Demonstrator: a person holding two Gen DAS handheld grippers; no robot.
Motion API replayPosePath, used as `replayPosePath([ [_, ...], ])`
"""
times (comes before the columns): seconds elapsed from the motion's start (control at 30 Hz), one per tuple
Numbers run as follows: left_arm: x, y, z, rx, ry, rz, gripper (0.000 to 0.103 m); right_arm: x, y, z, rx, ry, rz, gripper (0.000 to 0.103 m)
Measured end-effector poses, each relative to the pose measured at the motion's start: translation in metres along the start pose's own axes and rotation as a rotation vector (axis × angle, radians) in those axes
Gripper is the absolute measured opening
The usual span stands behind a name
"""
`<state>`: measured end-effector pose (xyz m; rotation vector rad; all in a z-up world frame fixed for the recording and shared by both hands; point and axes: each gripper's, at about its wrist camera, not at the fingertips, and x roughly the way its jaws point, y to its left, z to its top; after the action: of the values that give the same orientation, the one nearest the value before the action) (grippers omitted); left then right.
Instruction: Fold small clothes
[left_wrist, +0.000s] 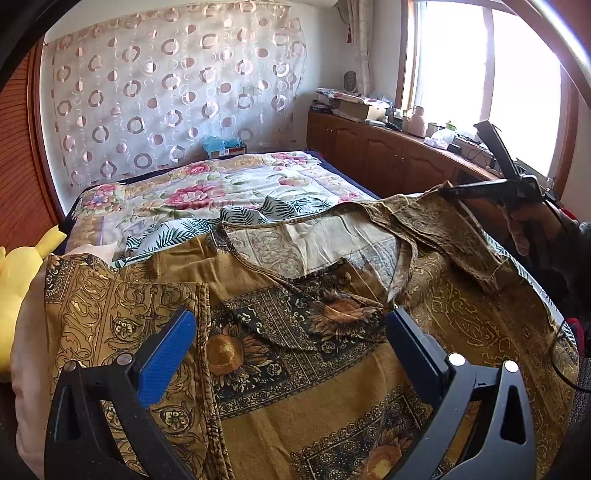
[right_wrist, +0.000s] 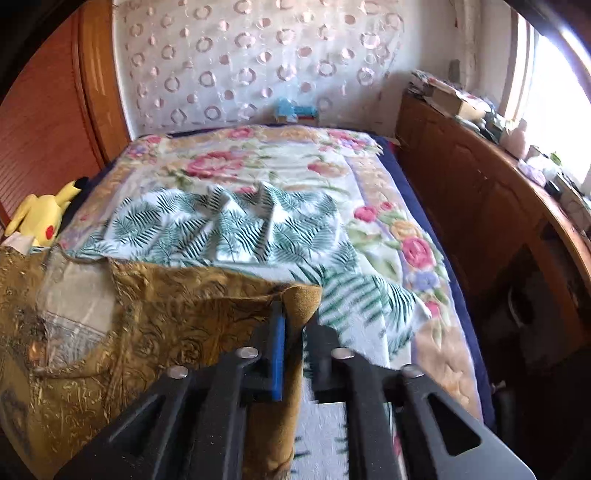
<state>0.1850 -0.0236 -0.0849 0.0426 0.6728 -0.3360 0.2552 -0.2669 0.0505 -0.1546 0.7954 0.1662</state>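
Right claw (right_wrist: 293, 332) pinching a corner of the brown top (left_wrist: 295, 369) on the bed (right_wrist: 373, 206) — left claw (left_wrist: 291, 332) spread wide above it.

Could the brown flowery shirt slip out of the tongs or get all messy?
Maybe. The right tongs pinch only a corner of the brown sunflower-print shirt, so it could slip free. The left tongs are open above the shirt, holding nothing, so pulling might drag or bunch it. The shirt could also catch the rumpled fern-print cloth underneath.
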Motion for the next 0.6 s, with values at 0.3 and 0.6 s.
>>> replayPosePath([
  [0.3, 0.001, 0.005, 0.002, -0.01, 0.008, 0.017, 0.103, -0.002, 0.001, -0.016, -0.039, 0.086, 0.035, 0.046],
  [0.6, -0.007, 0.034, 0.016, -0.074, 0.033, 0.09, 0.103, 0.001, -0.018, -0.015, -0.017, 0.065, 0.083, 0.046],
])
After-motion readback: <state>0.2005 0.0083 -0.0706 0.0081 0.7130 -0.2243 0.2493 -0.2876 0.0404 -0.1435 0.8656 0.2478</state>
